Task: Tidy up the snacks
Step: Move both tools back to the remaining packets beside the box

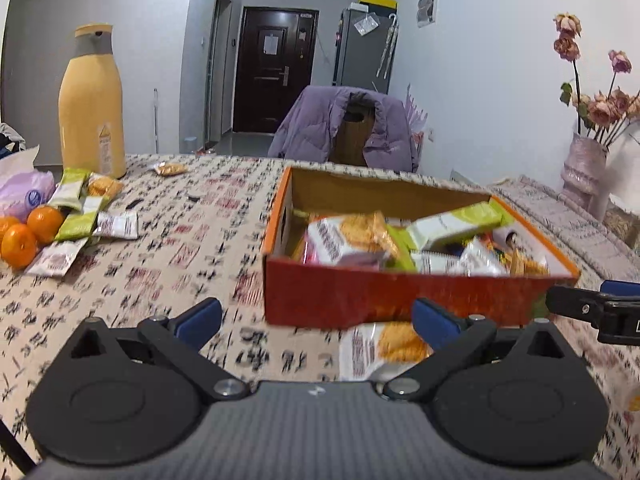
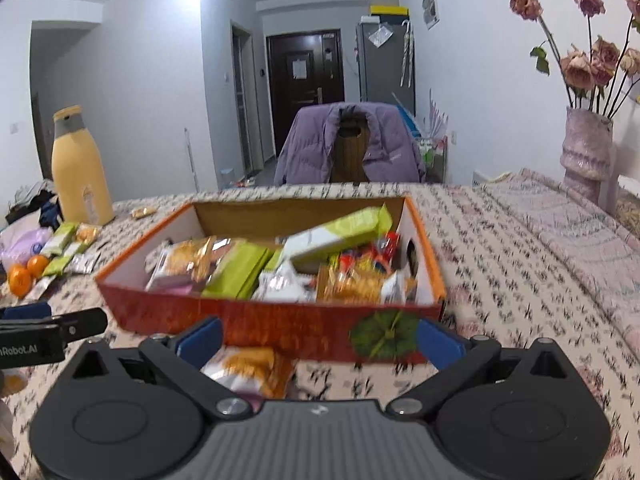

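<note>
You are holding both grippers low over the patterned tablecloth (image 1: 192, 240), just in front of the orange box (image 2: 280, 320), and both are standing wide apart with nothing between their blue pads: the left gripper (image 1: 316, 320) and the right gripper (image 2: 318, 338) alike. The box is already sitting heaped with packets, a long green one (image 2: 340, 232) lying tilted across the top. The nearest loose snack is the cracker packet (image 1: 384, 350) lying flat on the cloth, just against the box's near wall; in the right wrist view it is showing between the right fingers, toward the left one. That looks like the piece you are going for, and the right gripper seems better placed. Since the packet is lying flat and is probably slippery and crushable, try coming down so the pads straddle its short width, and close gently on the body rather than a sealed edge. Be minding the box wall, which a finger could nudge. Farther left, more packets (image 1: 80, 216) are waiting beside the oranges (image 1: 32, 232) and the yellow bottle (image 1: 91, 104); those judged best for the left gripper.
</note>
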### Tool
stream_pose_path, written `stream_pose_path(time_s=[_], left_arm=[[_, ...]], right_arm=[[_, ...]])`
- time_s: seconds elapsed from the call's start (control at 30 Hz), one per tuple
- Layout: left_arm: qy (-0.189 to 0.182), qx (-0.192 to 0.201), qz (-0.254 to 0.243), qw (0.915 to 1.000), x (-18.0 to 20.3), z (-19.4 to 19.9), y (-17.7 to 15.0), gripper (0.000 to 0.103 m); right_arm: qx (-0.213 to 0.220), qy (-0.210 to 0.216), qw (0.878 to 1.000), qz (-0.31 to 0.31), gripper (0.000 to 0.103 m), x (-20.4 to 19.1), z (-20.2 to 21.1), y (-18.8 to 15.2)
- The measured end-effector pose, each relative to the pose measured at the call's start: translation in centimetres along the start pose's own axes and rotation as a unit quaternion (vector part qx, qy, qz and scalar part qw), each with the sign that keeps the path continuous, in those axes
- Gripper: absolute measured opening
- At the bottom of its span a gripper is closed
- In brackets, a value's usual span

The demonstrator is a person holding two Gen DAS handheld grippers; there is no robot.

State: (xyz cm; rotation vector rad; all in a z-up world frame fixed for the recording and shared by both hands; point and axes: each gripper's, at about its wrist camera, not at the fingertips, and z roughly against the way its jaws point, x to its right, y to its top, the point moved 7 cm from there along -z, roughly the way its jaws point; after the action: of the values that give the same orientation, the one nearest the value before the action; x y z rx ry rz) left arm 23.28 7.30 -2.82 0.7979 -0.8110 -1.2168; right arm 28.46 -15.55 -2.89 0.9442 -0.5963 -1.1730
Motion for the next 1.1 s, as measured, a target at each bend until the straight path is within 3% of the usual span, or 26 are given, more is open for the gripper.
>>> stream_pose_path(time_s=[0.6, 0.93, 1.1], left_arm=[[-0.019, -0.035, -0.002, 0.9992, -2.1, 1.5, -5.0, 0.103], [-0.036, -0.031, 0.019, 0.9987, -2.9, 1.6, -5.3, 0.103], [-0.043, -0.032, 0.027, 0.9982, -3.0, 1.6, -5.4, 0.103]], right_arm=[[-0.028, 0.036, 0.999, 0.01, 0.103, -4.2, 2.3, -6.2], [-0.07, -0.012, 0.996, 0.049, 0.103, -6.7, -1.3, -6.7], [-0.084, -0.012, 0.996, 0.041, 0.092, -6.6, -2.5, -6.8]])
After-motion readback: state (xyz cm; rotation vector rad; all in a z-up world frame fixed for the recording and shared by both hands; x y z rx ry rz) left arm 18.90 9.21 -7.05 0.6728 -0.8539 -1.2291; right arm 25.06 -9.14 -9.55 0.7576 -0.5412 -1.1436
